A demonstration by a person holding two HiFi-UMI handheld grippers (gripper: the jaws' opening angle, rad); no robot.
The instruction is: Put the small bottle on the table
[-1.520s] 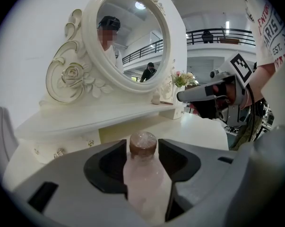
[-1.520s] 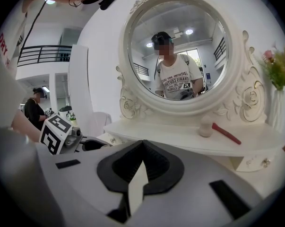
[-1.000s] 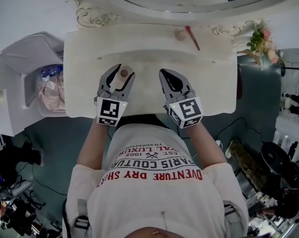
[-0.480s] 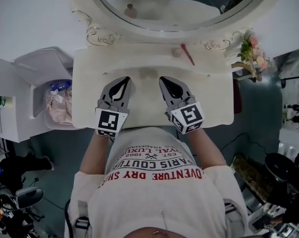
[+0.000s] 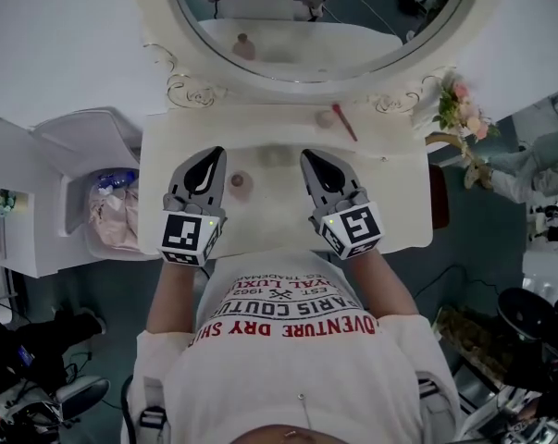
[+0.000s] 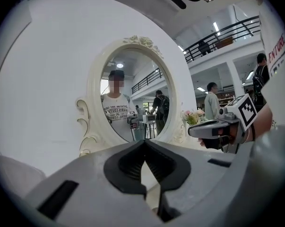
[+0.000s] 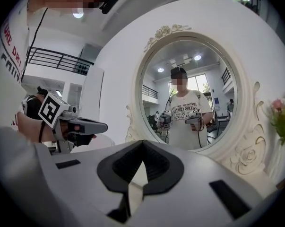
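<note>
1. Bin [image 5: 84,137], white, lid up, bagged rubbish inside, stands on the floor just left of the table [image 5: 390,211]. Count: one.
2. Left gripper [image 5: 208,155] hovers over the table's left half. Jaws clenched tip to tip, nothing between them in its own view.
3. Small bottle [image 5: 239,183] stands on the table top, just right of the left gripper and apart from it, between the two grippers. Count: one; its reflection shows in the mirror [image 5: 306,26] above.
4. Right gripper [image 5: 314,157] hovers over the table's middle, jaws pressed together, holding nothing. Grippers counted: two.
5. Back edge of the table: one pinkish round item [image 5: 326,118] with one red stick [image 5: 344,122] just beside it.
6. Flowers [image 5: 456,107], one bunch, at the far right corner.
7. Progress, as judged: bottle is down on the table and free of both grippers, so the placing looks done. Nothing obvious remains except drawing the grippers clear without knocking it.
</note>
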